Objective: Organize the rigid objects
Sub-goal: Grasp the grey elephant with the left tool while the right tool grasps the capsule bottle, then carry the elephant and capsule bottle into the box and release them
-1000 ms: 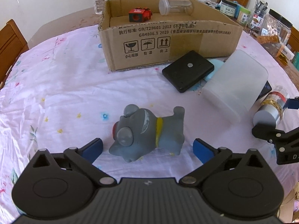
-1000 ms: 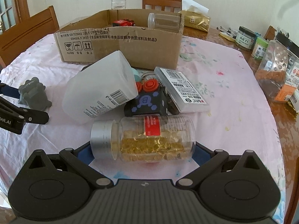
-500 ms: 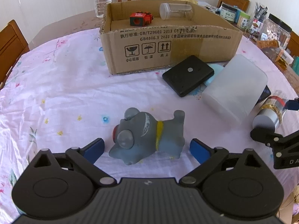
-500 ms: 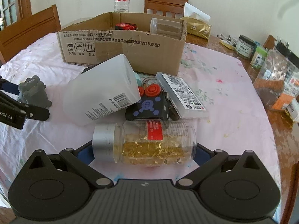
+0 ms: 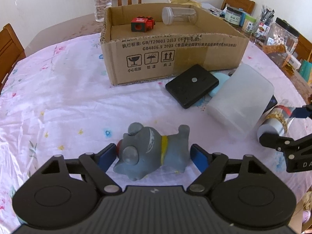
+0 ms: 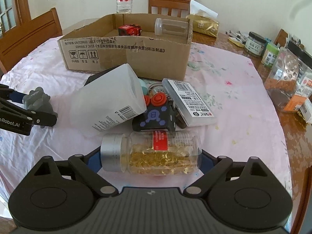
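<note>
A grey toy dog (image 5: 154, 152) with a yellow collar lies on the pink tablecloth between the fingers of my left gripper (image 5: 153, 157), whose blue pads touch its nose and rear; the gripper is shut on it. It also shows in the right wrist view (image 6: 38, 102). My right gripper (image 6: 151, 159) is shut on a clear bottle of golden capsules (image 6: 156, 154) with a silver cap, lying on its side. The open cardboard box (image 5: 175, 58) stands behind, holding a red toy (image 5: 142, 24) and a clear jar (image 5: 179, 15).
A frosted white container (image 6: 109, 101), a black box (image 5: 192, 85), a black gamepad with red buttons (image 6: 156, 115) and a clear case (image 6: 189, 101) lie between the box and the grippers. Jars and packets (image 6: 282, 66) crowd the table's right edge. Chairs stand around.
My left gripper's fingers have closed in onto the grey dog. My right gripper holds the capsule bottle and both views have risen slightly above the table.
</note>
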A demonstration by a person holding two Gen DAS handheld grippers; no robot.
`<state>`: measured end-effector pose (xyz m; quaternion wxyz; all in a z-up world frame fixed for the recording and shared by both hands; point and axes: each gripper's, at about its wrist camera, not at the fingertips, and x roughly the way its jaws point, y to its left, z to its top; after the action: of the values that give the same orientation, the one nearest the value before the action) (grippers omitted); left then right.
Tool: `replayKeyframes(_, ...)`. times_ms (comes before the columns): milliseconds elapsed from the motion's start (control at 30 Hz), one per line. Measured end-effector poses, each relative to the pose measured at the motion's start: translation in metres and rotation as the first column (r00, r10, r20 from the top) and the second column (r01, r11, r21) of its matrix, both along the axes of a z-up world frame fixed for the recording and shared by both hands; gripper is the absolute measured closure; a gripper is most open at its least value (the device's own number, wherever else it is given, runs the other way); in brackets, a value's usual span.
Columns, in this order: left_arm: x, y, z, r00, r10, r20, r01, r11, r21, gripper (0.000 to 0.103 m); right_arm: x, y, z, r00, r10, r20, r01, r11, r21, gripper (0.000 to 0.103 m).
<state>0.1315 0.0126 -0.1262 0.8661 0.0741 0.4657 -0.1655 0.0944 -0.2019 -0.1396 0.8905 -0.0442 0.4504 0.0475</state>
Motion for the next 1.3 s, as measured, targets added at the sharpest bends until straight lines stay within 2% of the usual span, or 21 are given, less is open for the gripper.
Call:
replayKeyframes(33, 0.001, 0.000, 0.000, 1.000, -0.001, -0.002, 0.001, 1.000, -0.003, 0.029, 0.000, 0.000, 0.000, 1.000, -0.003, -0.003, 0.003, 1.000, 0.002, 0.007)
replayKeyframes(133, 0.003, 0.002, 0.001, 1.000, -0.005, -0.017, 0.005, 1.000, -0.006, 0.030, 0.000, 0.000, 0.001, 1.000, -0.007, -0.013, 0.007, 1.000, 0.002, 0.007)
replayKeyframes(333, 0.004, -0.001, 0.009, 0.999, -0.023, -0.049, 0.025, 0.999, 0.039, 0.031, 0.002, -0.001, 0.007, 0.999, -0.024, -0.041, 0.024, 1.000, 0.007, 0.007)
replayKeyframes(667, 0.007, -0.006, 0.052, 0.994, -0.098, -0.043, 0.099, 0.995, 0.026, 0.031, 0.004, -0.011, 0.040, 0.996, -0.037, -0.081, 0.038, 0.999, 0.011, 0.007)
replayKeyframes(833, 0.023, -0.012, 0.081, 0.992, -0.128, 0.011, 0.127, 0.991, 0.034, 0.031, 0.014, -0.017, 0.068, 0.998, -0.028, -0.055, 0.030, 0.999, 0.036, 0.007)
replayKeyframes(1033, 0.056, -0.024, 0.111, 0.980, -0.158, 0.121, 0.156, 0.987, 0.027, 0.031, 0.034, -0.017, 0.095, 1.000, -0.006, 0.016, 0.005, 0.999, 0.043, 0.007)
replayKeyframes(1300, 0.108, -0.041, 0.111, 0.973, -0.139, 0.186, 0.130, 0.989, 0.064, 0.029, 0.065, -0.006, 0.117, 0.996, 0.038, 0.086, -0.042, 0.998, 0.037, 0.007)
